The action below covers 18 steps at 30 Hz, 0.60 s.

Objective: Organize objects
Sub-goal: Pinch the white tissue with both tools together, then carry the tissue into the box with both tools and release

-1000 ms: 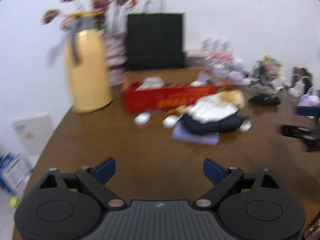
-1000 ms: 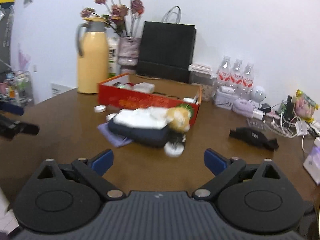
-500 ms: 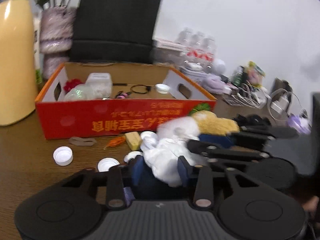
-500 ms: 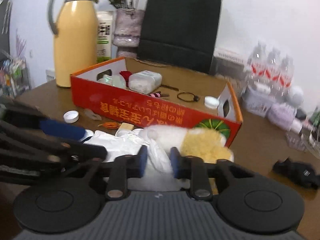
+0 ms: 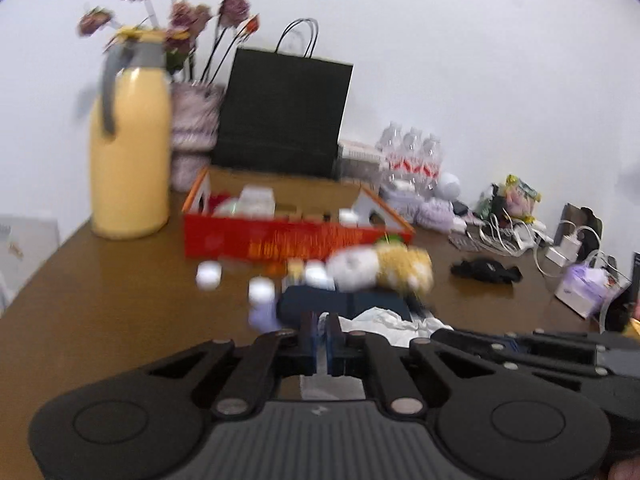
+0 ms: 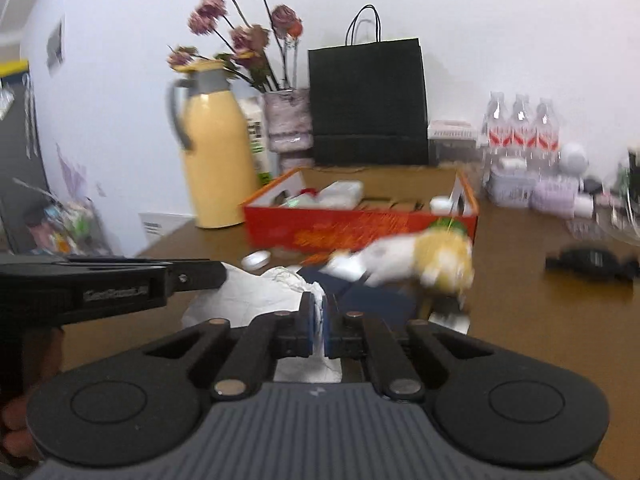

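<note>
Both grippers pinch one crumpled white bag (image 6: pixel 256 292), also seen in the left wrist view (image 5: pixel 384 322), and hold it above the brown table. My left gripper (image 5: pixel 322 334) is shut on its edge. My right gripper (image 6: pixel 319 326) is shut on another edge. A dark blue folded item (image 5: pixel 340 304) lies behind the bag, with a white and yellow plush toy (image 5: pixel 384 268) past it, blurred (image 6: pixel 420 258). A red open box (image 5: pixel 288 232) holding small items stands behind them.
White caps (image 5: pixel 208 274) lie before the box. A yellow thermos (image 5: pixel 128 160), a flower vase (image 5: pixel 194 120) and a black paper bag (image 5: pixel 280 116) stand at the back. Water bottles (image 6: pixel 520 128), cables and a black object (image 5: pixel 486 272) fill the right.
Both grippers have closed tighter on the white bag and pulled it up and back from the pile. The plush toy has shifted and shows motion blur.
</note>
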Available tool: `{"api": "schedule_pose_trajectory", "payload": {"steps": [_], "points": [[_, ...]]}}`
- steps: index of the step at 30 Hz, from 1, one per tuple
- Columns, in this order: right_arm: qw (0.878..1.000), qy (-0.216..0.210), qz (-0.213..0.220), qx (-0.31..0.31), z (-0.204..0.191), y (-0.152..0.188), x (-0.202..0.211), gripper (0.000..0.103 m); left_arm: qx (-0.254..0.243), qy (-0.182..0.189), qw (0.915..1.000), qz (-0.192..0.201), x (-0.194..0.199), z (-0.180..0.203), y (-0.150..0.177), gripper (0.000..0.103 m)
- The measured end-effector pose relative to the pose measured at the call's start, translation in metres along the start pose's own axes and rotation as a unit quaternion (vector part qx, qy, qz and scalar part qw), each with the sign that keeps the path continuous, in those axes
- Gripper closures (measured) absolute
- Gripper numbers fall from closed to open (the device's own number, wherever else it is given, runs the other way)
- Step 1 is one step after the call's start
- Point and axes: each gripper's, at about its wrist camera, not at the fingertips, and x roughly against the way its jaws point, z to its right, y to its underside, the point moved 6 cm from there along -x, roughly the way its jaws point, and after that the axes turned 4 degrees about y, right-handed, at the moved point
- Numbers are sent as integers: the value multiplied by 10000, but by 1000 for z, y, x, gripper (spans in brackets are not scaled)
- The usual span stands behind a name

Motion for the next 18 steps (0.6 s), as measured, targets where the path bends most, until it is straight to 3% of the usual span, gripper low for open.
{"api": "schedule_pose_trajectory", "payload": {"steps": [4, 7, 13, 18], "points": [[9996, 24, -274, -74, -14, 41, 42, 98, 55, 129, 9989, -441, 31, 8, 43, 101], [9985, 8, -509, -210, -14, 65, 56, 98, 98, 174, 9981, -589, 39, 11, 57, 101], [9993, 117, -333, -102, -19, 63, 71, 98, -222, 172, 9992, -294, 51, 27, 49, 101], [9993, 131, -308, -165, -8, 53, 60, 98, -179, 267, 9988, -371, 31, 25, 33, 101]]}}
